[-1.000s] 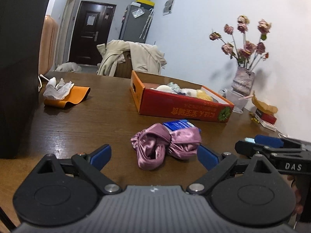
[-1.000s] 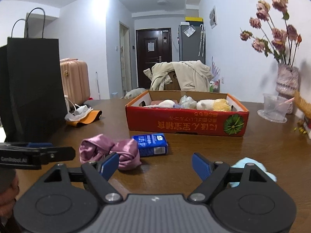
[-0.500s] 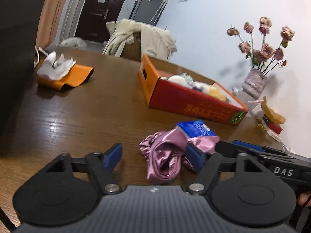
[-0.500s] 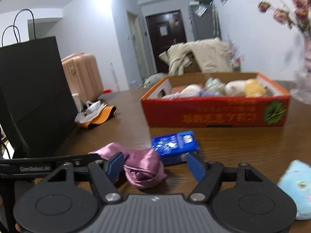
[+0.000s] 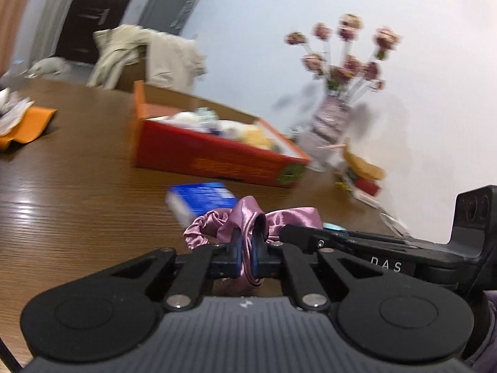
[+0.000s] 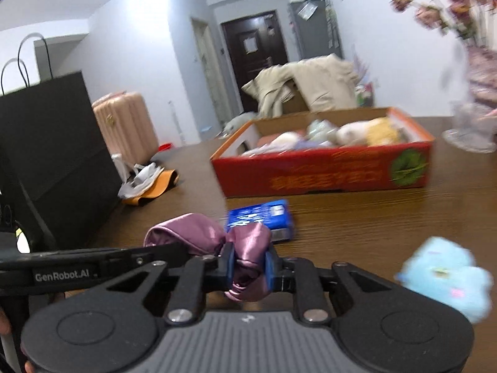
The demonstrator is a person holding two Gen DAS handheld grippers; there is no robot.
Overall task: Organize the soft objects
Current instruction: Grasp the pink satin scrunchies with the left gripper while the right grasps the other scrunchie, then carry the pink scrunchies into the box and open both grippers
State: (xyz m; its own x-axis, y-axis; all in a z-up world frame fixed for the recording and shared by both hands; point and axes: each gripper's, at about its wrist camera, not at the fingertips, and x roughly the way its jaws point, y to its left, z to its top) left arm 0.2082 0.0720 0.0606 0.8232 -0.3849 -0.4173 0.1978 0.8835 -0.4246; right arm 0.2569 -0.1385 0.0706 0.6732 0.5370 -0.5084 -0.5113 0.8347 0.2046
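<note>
Both hand-held grippers clamped on purple satin cloth (image 5: 248,217): left hand-held gripper (image 5: 245,256) pinches one fold, right hand-held gripper (image 6: 248,267) another. Cloth sits on counter (image 5: 77,186), near side of red box (image 6: 323,174), touching blue packet (image 6: 261,217). Light-blue plush (image 6: 444,276) farther right of the box's front.

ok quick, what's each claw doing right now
left claw: closed on the pink satin cloth
right claw: closed on the same pink satin cloth, other end
</note>
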